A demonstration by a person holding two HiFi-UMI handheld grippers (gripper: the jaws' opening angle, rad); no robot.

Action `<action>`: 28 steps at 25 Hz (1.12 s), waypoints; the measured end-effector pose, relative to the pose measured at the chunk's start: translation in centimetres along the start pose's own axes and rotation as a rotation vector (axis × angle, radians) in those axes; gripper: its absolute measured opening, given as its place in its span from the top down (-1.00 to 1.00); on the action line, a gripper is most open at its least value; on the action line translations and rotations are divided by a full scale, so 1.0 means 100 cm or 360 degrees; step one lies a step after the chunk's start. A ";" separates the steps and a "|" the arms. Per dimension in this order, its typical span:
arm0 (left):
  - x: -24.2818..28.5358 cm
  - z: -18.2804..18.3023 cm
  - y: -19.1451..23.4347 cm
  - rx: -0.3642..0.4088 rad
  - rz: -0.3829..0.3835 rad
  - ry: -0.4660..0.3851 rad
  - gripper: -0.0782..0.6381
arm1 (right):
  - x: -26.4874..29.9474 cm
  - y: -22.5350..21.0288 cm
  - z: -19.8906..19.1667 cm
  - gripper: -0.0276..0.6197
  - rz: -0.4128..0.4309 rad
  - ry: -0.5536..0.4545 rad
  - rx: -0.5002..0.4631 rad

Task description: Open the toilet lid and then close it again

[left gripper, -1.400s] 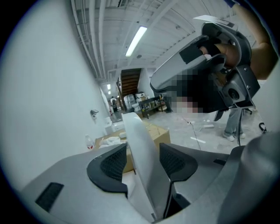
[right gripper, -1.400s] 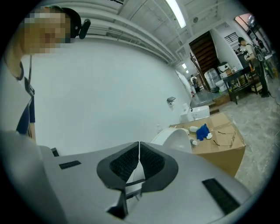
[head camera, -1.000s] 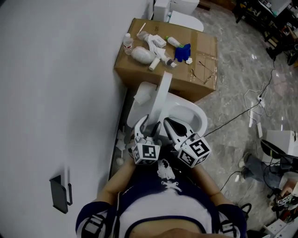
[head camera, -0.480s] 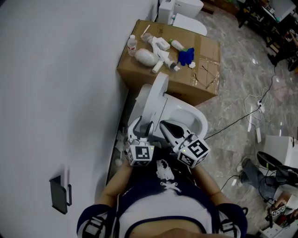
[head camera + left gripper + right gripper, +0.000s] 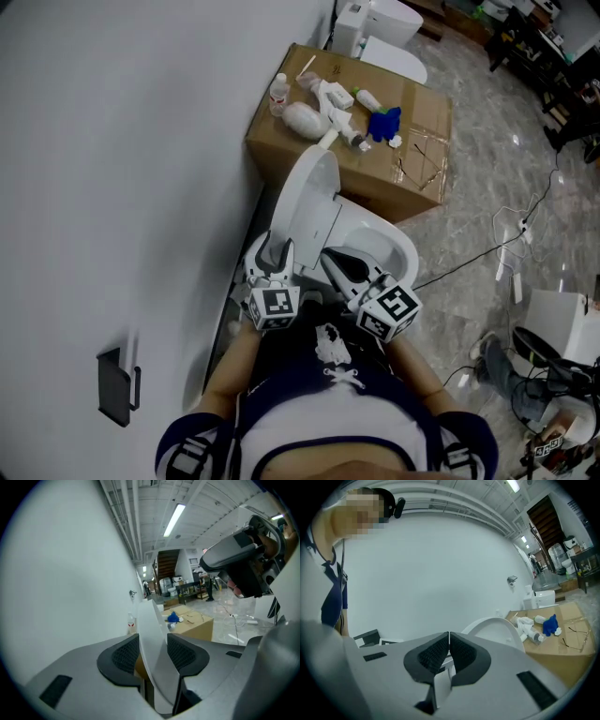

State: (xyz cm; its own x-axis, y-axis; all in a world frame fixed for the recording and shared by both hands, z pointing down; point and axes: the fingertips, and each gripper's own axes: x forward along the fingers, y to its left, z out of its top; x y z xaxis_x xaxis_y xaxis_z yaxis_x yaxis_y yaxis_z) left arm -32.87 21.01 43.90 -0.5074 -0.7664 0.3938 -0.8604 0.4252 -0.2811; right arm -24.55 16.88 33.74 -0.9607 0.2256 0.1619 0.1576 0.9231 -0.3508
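White wall (image 5: 122,187) on the left. Nearest, over the toilet bowl (image 5: 401,246), the right gripper (image 5: 448,645) has its jaws pressed together, empty. The left gripper (image 5: 153,641), jaws just closing, pinches the raised toilet lid (image 5: 314,192), nearly upright behind the bowl.

**Gloss Against Matt**

The lid (image 5: 312,199) is smooth, glossy white, plastic by its look. The box (image 5: 424,117) is matt brown cardboard. The floor (image 5: 506,187) is polished grey veined stone and catches reflections. The wall (image 5: 122,187) is plain matt white.
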 end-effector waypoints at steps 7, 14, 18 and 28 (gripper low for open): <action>0.003 -0.005 0.005 -0.0053 0.0017 0.0019 0.26 | 0.002 0.001 0.000 0.89 0.0013 0.0036 -0.0009; -0.005 -0.002 0.008 -0.0176 -0.0018 0.0019 0.25 | 0.004 0.011 -0.002 0.89 0.0028 0.0067 -0.0030; -0.016 0.007 0.006 -0.0218 -0.0057 -0.0030 0.25 | 0.009 0.017 0.004 0.89 0.0048 0.0040 -0.0010; -0.058 0.050 0.019 -0.0409 -0.0026 -0.0313 0.58 | 0.016 0.026 0.013 0.89 -0.0158 -0.0034 0.0111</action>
State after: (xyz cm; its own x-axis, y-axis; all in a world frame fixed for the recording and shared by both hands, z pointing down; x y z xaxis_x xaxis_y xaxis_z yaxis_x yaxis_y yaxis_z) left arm -31.31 23.88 36.67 -0.4963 -0.8417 0.2128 -0.8648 0.5008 -0.0361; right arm -25.94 19.25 31.82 -0.9755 0.1270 0.1797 0.0460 0.9164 -0.3977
